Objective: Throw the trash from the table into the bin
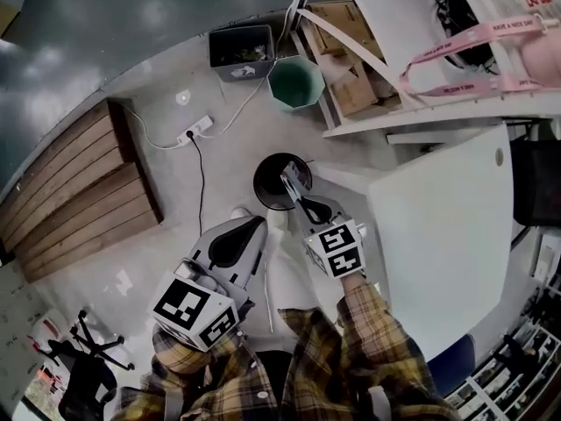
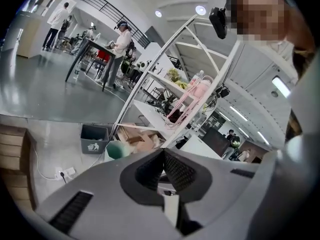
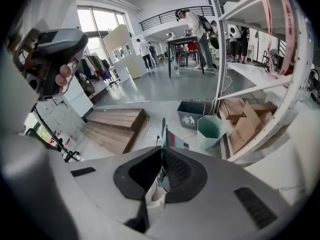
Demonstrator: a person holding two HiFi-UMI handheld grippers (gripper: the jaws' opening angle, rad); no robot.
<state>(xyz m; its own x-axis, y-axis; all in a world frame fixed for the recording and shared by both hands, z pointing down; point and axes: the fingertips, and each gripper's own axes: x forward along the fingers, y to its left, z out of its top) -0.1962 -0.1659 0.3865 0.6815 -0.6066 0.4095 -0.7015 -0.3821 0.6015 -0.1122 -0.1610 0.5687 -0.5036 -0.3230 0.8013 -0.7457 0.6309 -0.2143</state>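
Note:
A round black bin (image 1: 267, 187) stands on the floor just left of the white table (image 1: 447, 235). My right gripper (image 1: 298, 191) hangs over the bin's right rim, shut on a thin flat wrapper (image 1: 292, 178). In the right gripper view the wrapper (image 3: 168, 138) sticks up edge-on from the closed pads of the right gripper (image 3: 162, 156). My left gripper (image 1: 252, 228) is lower left of the bin, its jaws together with nothing between them. In its own view the left gripper (image 2: 163, 154) points across the room toward the shelves.
A grey waste bin (image 1: 241, 53) and a green bin (image 1: 296, 82) stand farther off by a white shelf with cardboard (image 1: 351, 77). A wooden platform (image 1: 79, 191) lies left, with a power strip (image 1: 195, 130) and cable on the floor. People stand at a far table (image 3: 192, 24).

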